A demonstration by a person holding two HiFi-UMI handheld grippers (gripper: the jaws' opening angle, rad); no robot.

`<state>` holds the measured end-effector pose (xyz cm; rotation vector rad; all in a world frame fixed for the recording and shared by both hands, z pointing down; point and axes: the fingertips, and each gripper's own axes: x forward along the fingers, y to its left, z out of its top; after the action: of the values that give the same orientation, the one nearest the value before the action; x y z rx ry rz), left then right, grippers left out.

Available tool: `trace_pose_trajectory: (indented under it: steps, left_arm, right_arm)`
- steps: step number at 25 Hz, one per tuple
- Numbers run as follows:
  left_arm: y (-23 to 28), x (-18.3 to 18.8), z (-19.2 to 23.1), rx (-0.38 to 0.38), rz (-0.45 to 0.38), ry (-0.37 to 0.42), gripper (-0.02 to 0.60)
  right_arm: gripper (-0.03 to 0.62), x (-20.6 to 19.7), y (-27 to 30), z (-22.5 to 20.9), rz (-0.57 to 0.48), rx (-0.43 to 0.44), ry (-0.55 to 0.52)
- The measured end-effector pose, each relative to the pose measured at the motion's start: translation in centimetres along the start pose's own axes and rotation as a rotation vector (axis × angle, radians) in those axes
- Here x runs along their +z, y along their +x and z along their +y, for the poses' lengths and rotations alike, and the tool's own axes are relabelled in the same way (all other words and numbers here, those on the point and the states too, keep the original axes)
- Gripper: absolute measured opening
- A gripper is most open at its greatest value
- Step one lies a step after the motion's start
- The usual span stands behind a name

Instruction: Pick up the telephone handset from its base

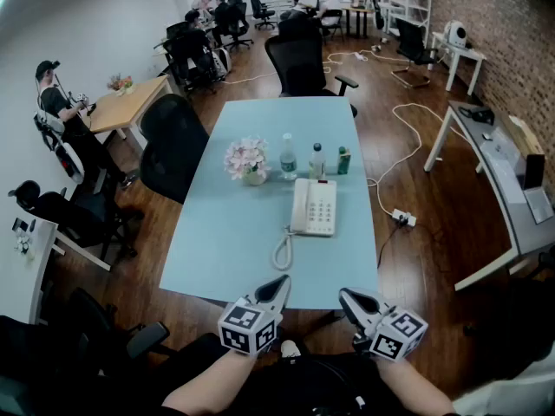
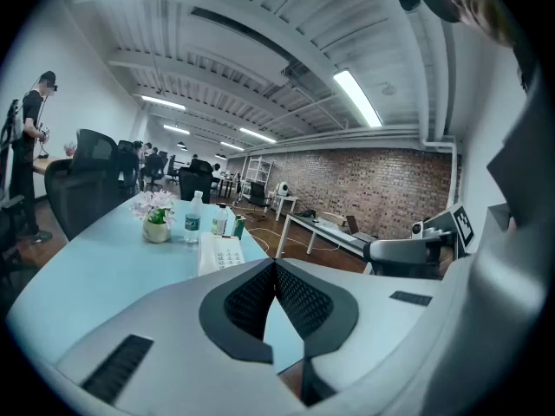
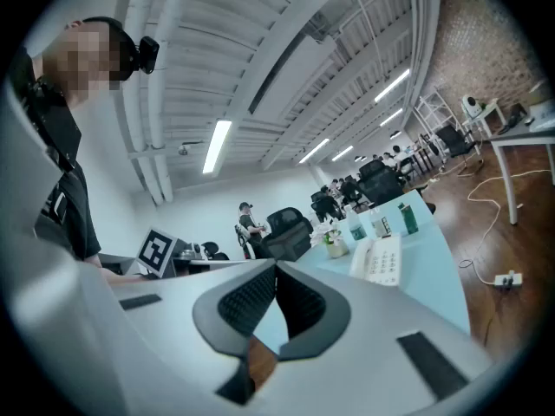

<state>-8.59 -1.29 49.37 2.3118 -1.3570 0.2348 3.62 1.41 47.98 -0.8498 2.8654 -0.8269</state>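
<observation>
we see the phone [image 1: 314,206] in the middle of the table [image 1: 217,250]. the handset [image 1: 300,206] lies on its base [image 1: 324,208], along the left side of it. the coiled cord [image 1: 282,250] goes from the near end of the handset toward us.

both grippers are low at the near edge of the table, well apart from the phone, and they touch nothing. the left gripper [image 1: 281,282] points toward the cord, and the handset is ahead of it, a little to the right. its jaws are pressed together with nothing between them. the right gripper [image 1: 345,295] is near the table corner (in the head view the phone is ahead and to its left). its jaws also meet at the tips and hold nothing.

behind the phone stand a flower pot [image 1: 248,160], two bottles [image 1: 288,156] and a green can [image 1: 344,159].
</observation>
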Motion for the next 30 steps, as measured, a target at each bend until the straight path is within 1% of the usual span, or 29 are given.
trace_pose_trajectory:
  steps: [2, 4, 5, 7, 11, 15, 20, 21, 22, 23, 27, 29, 30]
  left_arm:
    - [1.1, 0.6, 2.3, -0.006, 0.004, 0.013, 0.0]
    - [2.1, 1.2, 4.5, -0.003, 0.007, 0.01, 0.0]
    - [2.5, 1.4, 5.3, -0.002, 0.008, 0.001, 0.0]
    - [3.5, 1.5, 6.3, -0.007, 0.014, -0.008, 0.0]
    - [6.5, 2.0, 8.3, 0.0, 0.028, 0.014, 0.0]
    - [9.9, 2.9, 10.2, 0.056, 0.051, 0.041, 0.0]
    - [16.2, 3.5, 12.9, 0.139, 0.119, 0.071, 0.002]
    - [17.9, 3.7, 13.7, 0.155, 0.132, 0.074, 0.053]
    - [19.7, 3.9, 14.5, 0.173, 0.145, 0.075, 0.167]
    - [21.5, 4.0, 15.5, 0.192, 0.158, 0.074, 0.183]
    - [27.9, 3.6, 20.3, 0.299, 0.23, 0.07, 0.183]
    - [30.2, 2.7, 23.0, 0.358, 0.286, 0.053, 0.236]
    - [31.1, 2.2, 24.0, 0.375, 0.312, 0.034, 0.259]
  right_arm:
    - [0.023, 0.2, 2.3, -0.5, 0.008, 0.0, -0.013]
    - [0.108, 0.2, 4.2, -0.4, 0.025, 0.016, -0.015]
    - [0.123, 0.1, 4.9, -0.4, 0.037, 0.026, -0.012]
    - [0.121, -0.3, 5.8, -0.6, 0.071, 0.03, -0.006]
    - [0.118, -0.3, 7.7, -2.7, 0.113, 0.014, -0.014]
    - [0.103, 1.5, 9.3, -4.9, 0.126, 0.048, -0.011]
    - [0.101, 5.1, 10.3, -7.9, 0.103, 0.093, -0.042]
    - [0.101, 5.9, 10.4, -8.7, 0.091, 0.099, -0.045]
    - [0.103, 6.5, 10.5, -9.4, 0.081, 0.103, -0.045]
    - [0.101, 6.9, 10.6, -10.2, 0.074, 0.107, -0.041]
    - [0.1, 7.3, 10.0, -12.7, 0.081, 0.11, -0.017]
    - [0.1, 7.4, 9.7, -14.3, 0.081, 0.096, 0.004]
    - [0.1, 7.5, 9.6, -15.0, 0.079, 0.087, 0.019]
